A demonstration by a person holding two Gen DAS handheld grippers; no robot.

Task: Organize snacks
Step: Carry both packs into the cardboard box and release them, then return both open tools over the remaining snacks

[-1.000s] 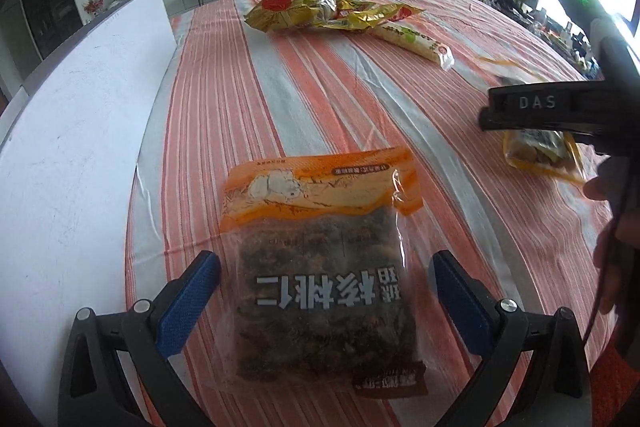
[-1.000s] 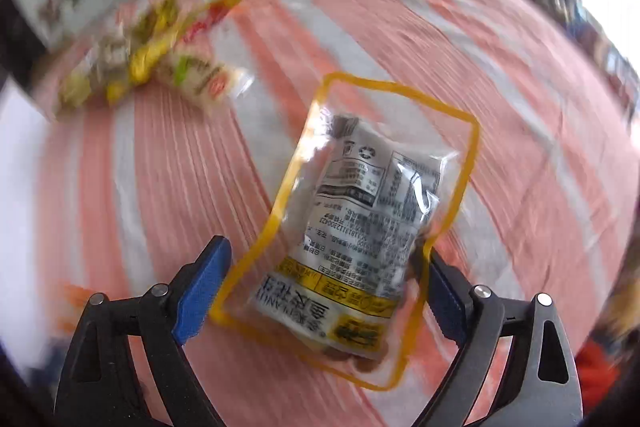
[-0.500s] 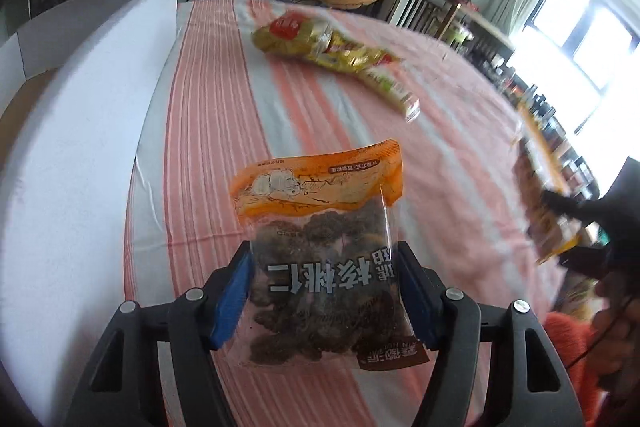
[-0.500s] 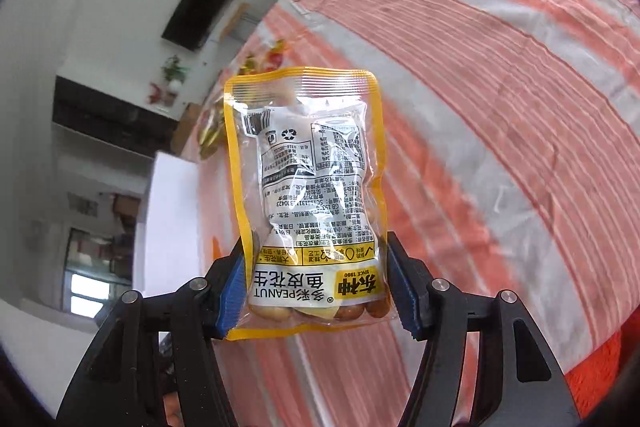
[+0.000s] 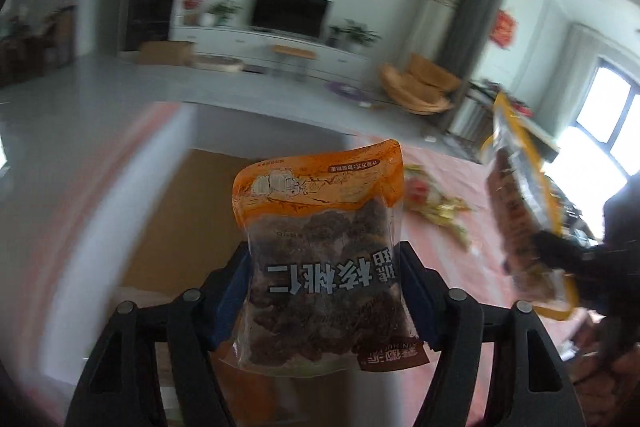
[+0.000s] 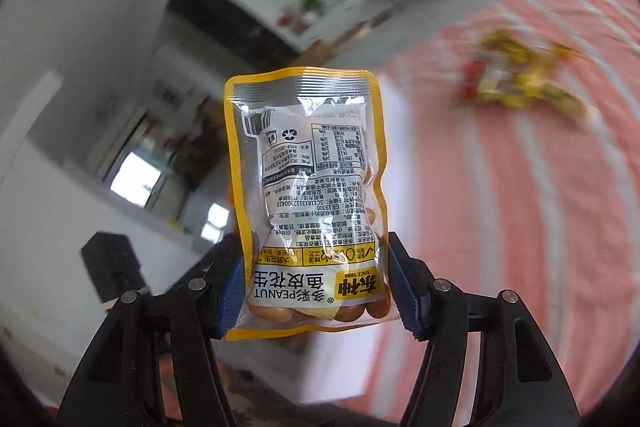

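Note:
My left gripper (image 5: pixel 324 291) is shut on an orange-topped bag of dark walnut snacks (image 5: pixel 320 227) and holds it upright in the air. My right gripper (image 6: pixel 316 283) is shut on a clear yellow-edged peanut bag (image 6: pixel 308 195), also lifted off the table. The peanut bag and right gripper also show at the right of the left wrist view (image 5: pixel 520 227). A pile of yellow and red snack packs (image 6: pixel 520 83) lies on the striped tablecloth, also seen in the left wrist view (image 5: pixel 436 203).
The round table has a pink-and-white striped cloth (image 6: pixel 520 207). A brown cardboard surface (image 5: pixel 180 219) lies below the left gripper, beside the table. Living room furniture, a TV (image 5: pixel 290 13) and an orange chair (image 5: pixel 420 87) stand far behind.
Both grippers closed on their bags and lifted them off the table. Both cameras have tilted up and swung left, away from the table.

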